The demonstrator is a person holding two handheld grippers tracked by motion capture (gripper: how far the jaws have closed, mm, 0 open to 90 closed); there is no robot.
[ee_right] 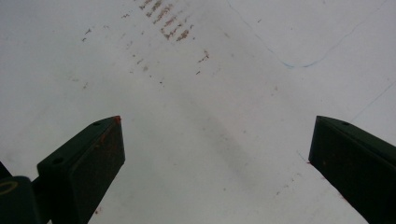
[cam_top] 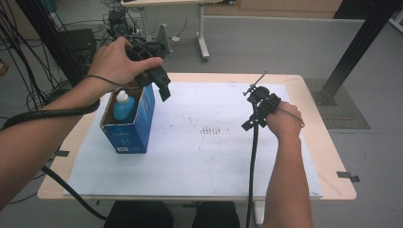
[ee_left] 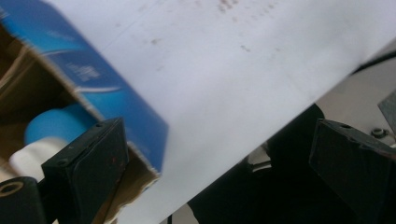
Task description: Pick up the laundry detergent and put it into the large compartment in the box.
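Note:
An open blue cardboard box (cam_top: 135,126) stands on the left of the white sheet (cam_top: 214,156). A blue bottle with a white cap (cam_top: 124,107) stands upright inside it. My left gripper (cam_top: 160,81) hovers above the box's far right rim. Its jaws stand open and wide apart, with nothing between them. In the left gripper view (ee_left: 219,158) the box wall (ee_left: 107,88) and the bottle (ee_left: 51,128) lie at the left, behind the left jaw. My right gripper (cam_top: 251,121) rests low over the sheet at the right, open and empty (ee_right: 217,158), above the stained paper (ee_right: 196,93).
The sheet covers most of a light wooden table (cam_top: 323,142). Thick black cables (cam_top: 52,111) trail from both grippers. A black frame post (cam_top: 354,50) stands behind the table's right corner. Another table leg (cam_top: 203,45) and tangled cables stand on the floor beyond.

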